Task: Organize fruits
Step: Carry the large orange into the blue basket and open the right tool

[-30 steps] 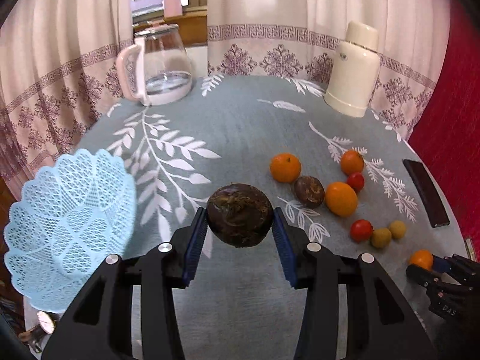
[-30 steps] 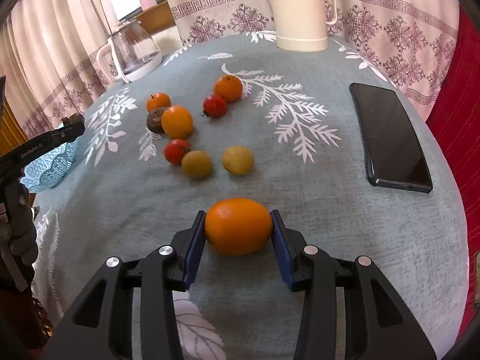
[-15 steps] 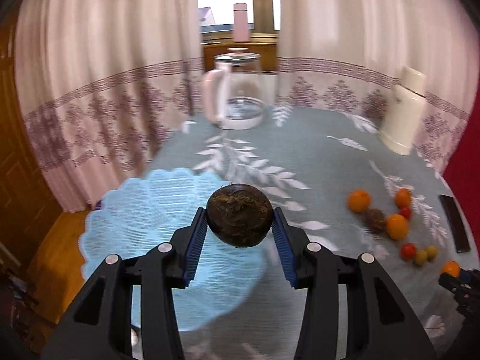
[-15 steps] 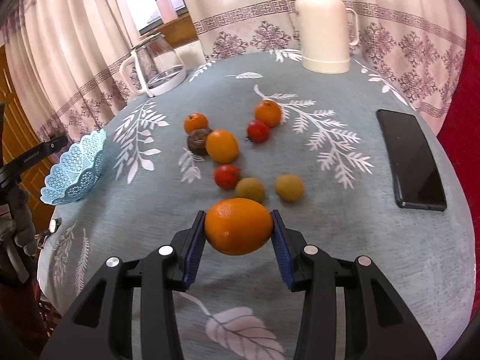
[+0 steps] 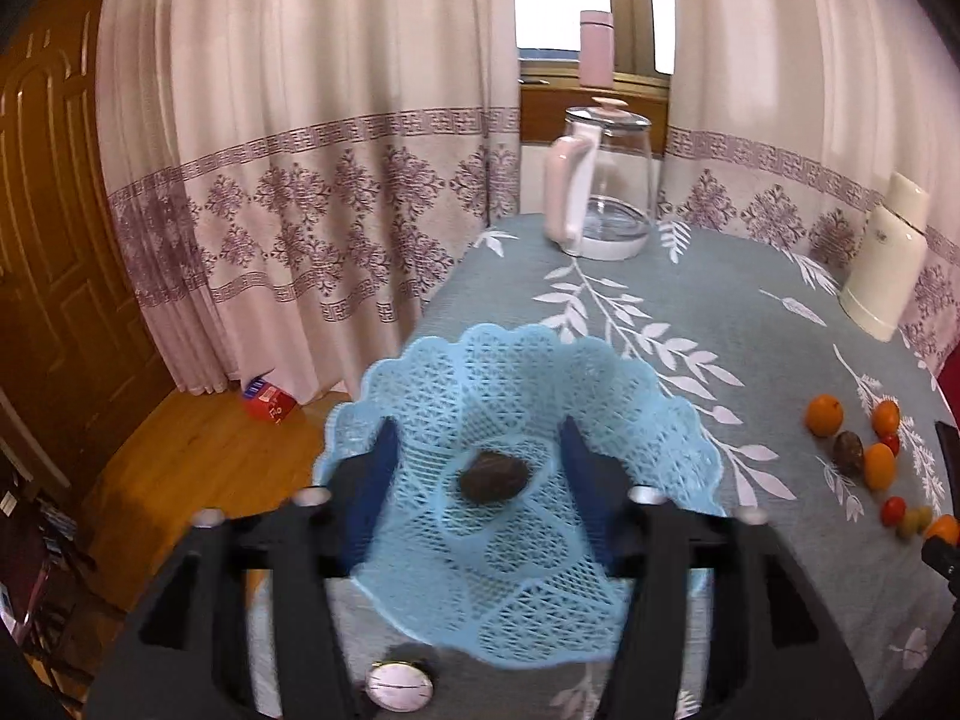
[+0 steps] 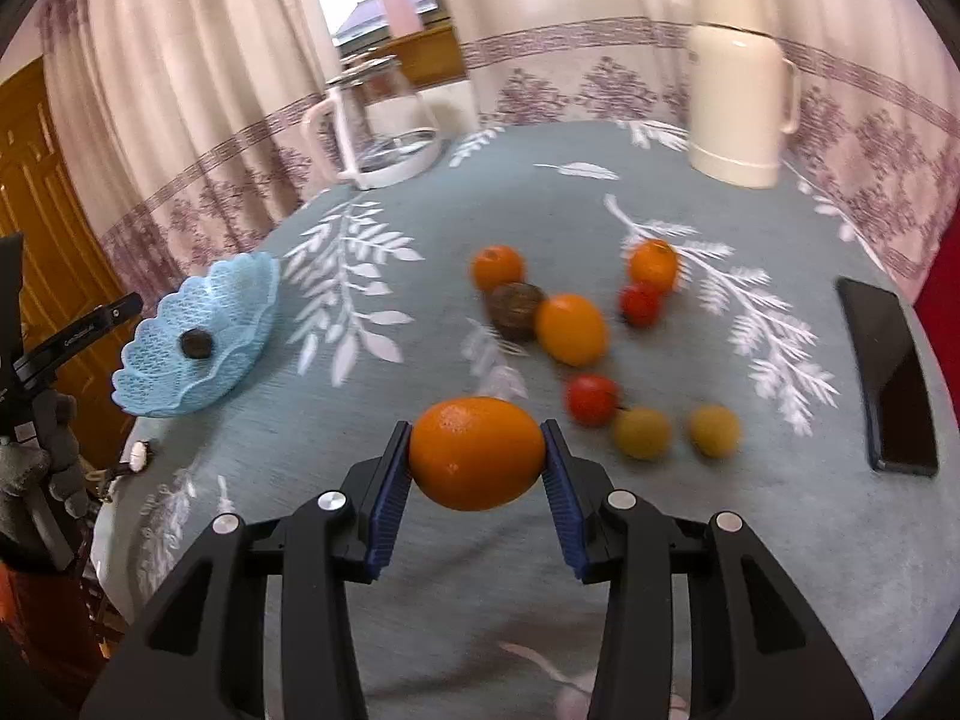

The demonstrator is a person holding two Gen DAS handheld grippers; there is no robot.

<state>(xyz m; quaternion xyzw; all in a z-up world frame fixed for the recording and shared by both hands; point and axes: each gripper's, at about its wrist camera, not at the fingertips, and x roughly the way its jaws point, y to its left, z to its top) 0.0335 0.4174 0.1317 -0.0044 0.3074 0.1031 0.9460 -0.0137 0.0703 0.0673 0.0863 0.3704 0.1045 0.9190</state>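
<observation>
The left tongs (image 5: 477, 480) stood released at lower centre over the blue lace basket (image 5: 600, 396), a dark brown fruit (image 5: 493, 477) resting inside. The right tongs (image 6: 477, 462) gripped an orange (image 6: 477, 453); loose fruits (image 6: 570, 329) lay mid-frame on the desk (image 6: 540, 210).

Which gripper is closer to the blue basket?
Left. The left gripper hangs open right above the blue basket; the right gripper, holding an orange, is farther off beside it.
</observation>
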